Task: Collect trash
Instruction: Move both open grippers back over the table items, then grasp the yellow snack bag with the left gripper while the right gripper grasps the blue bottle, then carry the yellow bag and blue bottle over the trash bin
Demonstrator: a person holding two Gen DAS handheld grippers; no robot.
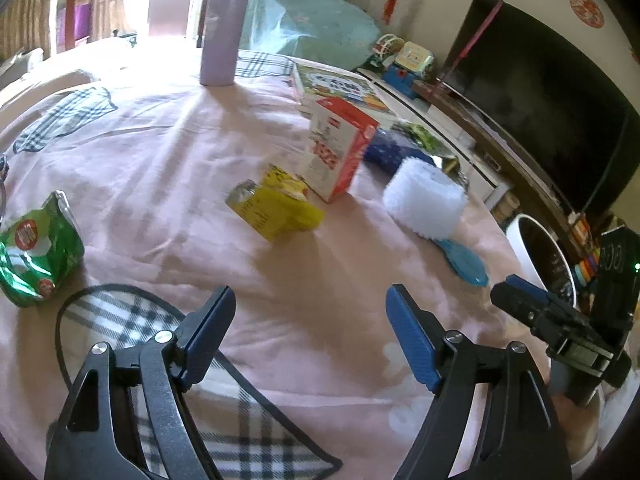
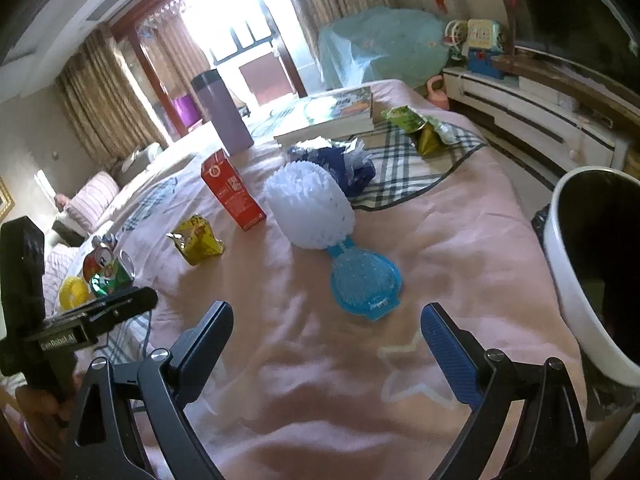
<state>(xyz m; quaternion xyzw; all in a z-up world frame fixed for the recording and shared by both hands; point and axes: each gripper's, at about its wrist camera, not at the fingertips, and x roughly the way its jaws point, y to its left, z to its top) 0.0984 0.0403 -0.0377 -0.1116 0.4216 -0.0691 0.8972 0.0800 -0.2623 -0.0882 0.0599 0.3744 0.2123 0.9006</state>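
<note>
Fingers (image 1: pixel 208 340) of left gripper (image 1: pixel 310 334) and right gripper (image 2: pixel 326 346) spread wide, empty; yellow wrapper (image 1: pixel 276 208) ahead of left, blue brush (image 2: pixel 364 280) ahead of right.

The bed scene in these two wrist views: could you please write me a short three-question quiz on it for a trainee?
1. True or false: the red and white carton lies flat on the pink bedspread.
2. Which is nearest the white brush? A. purple flask B. blue wrapper C. green bag
3. Fill in: both the left gripper and the right gripper are ____.

Key: 1 false, it stands upright. 2 B. 3 open, nothing between the jaws.
</note>
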